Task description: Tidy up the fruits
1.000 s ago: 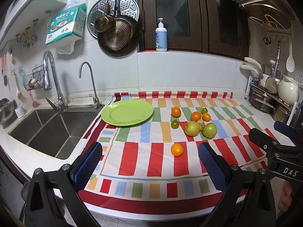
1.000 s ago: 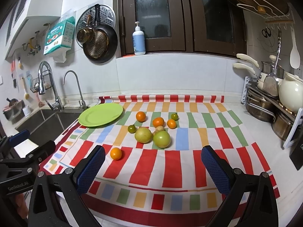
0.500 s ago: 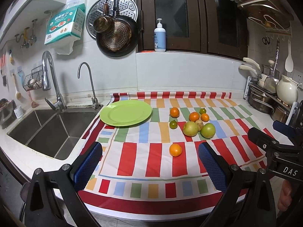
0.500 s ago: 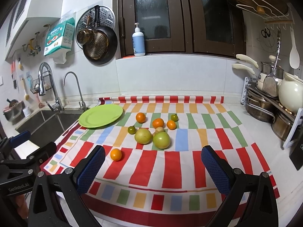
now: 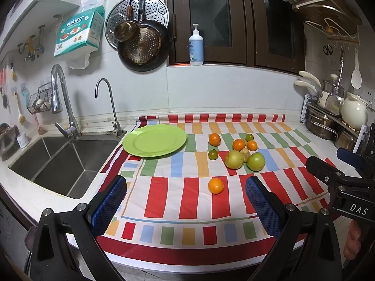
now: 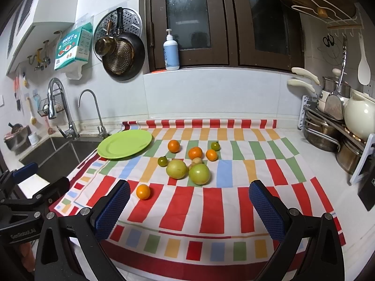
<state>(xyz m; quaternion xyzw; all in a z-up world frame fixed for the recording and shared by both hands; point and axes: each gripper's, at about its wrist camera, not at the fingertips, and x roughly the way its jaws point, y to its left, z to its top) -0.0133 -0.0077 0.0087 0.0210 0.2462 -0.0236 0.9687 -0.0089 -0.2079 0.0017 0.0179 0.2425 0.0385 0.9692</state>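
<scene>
Both pairs of blue-padded fingers (image 5: pixel 110 205) gape wide, holding nothing, left gripper (image 5: pixel 185 207) and right gripper (image 6: pixel 187 210) hovering at the striped cloth's (image 5: pixel 168 196) near edge. Nearest lies a lone mandarin (image 5: pixel 215 185), apart from the cluster beyond; the green plate (image 5: pixel 154 141) sits bare. It looks light, round, prone to rolling: pinch gently across its middle.

White "DAS" on black right gripper body (image 5: pixel 356 208); "GenRobot.AI" on black left gripper body (image 6: pixel 22 233). Teal wall-hung tissue pack (image 5: pixel 78 32): print unreadable.

Even, soft indoor light, sharp centre, strong fisheye bending and dark vignetted corners.
</scene>
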